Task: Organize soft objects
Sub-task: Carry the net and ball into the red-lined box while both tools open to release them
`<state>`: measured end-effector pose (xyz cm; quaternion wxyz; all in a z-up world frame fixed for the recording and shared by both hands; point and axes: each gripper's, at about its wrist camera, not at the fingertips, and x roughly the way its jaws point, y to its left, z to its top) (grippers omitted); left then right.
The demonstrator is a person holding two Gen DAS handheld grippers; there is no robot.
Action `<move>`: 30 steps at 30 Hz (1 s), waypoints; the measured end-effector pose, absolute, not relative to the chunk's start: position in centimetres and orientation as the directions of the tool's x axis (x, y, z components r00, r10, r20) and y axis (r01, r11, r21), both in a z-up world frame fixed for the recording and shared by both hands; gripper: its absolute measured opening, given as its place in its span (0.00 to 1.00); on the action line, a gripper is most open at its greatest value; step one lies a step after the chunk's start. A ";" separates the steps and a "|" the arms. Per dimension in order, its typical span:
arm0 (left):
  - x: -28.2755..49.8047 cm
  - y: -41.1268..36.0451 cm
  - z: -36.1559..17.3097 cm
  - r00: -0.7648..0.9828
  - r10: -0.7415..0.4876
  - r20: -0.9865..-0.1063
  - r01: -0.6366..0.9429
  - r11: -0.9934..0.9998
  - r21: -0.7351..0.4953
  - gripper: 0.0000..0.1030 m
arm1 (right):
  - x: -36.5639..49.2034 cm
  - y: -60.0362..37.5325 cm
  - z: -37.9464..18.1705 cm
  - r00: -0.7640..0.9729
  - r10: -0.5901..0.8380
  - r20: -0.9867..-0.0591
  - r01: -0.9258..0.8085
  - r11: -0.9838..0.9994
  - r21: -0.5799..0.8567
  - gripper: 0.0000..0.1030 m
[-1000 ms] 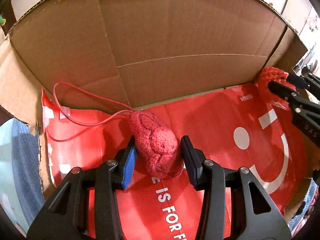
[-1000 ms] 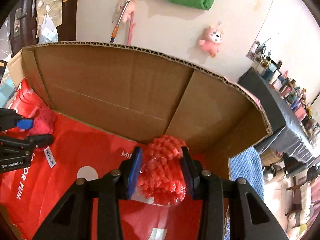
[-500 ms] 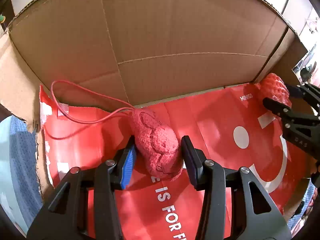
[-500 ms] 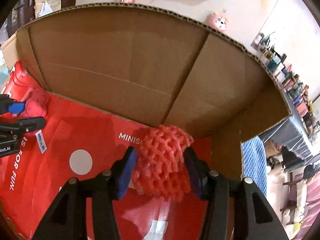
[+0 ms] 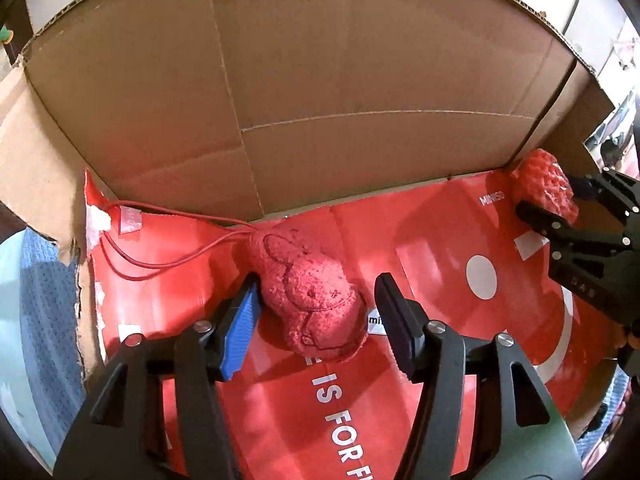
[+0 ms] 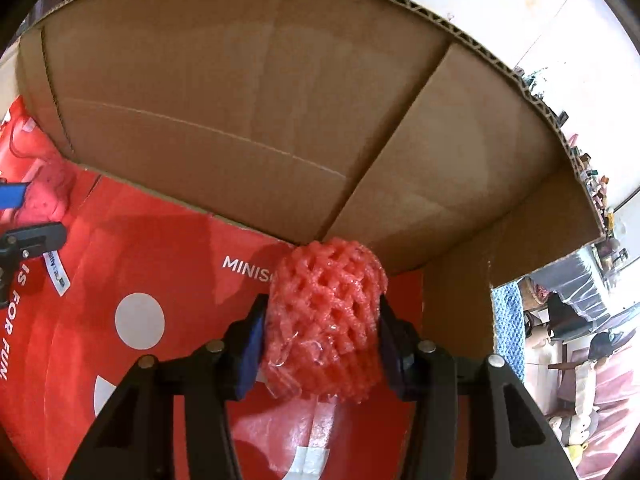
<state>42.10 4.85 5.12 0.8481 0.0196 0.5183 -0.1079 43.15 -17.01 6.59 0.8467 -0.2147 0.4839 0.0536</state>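
fingers (image 5: 394,312) just opened off fuzzy plush (image 5: 310,300) (lumpy, red).

Each view sits on a gripper's wrist and looks steeply down along its fingers into the cardboard box (image 5: 320,80), close to the red paper bag (image 5: 420,240) lining its floor. The left view faces the left half, the right view the far right corner. Both share the bag's print (and each glimpses the other gripper at its edge).
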 end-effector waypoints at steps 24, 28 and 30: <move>38.4 4.7 9.3 0.545 -0.215 -0.811 0.239 0.966 -0.096 0.75 | 41.3 -17.5 10.1 0.595 -0.099 -0.797 -0.269 0.910 -0.314 0.71; 36.8 5.0 10.9 0.570 -0.236 -0.787 0.239 0.964 -0.116 0.76 | 40.2 -17.9 11.4 0.615 -0.082 -0.785 -0.259 0.919 -0.299 0.71; 36.1 5.3 11.8 0.584 -0.249 -0.773 0.244 0.962 -0.125 0.80 | 39.5 -18.0 12.2 0.627 -0.066 -0.776 -0.254 0.925 -0.284 0.75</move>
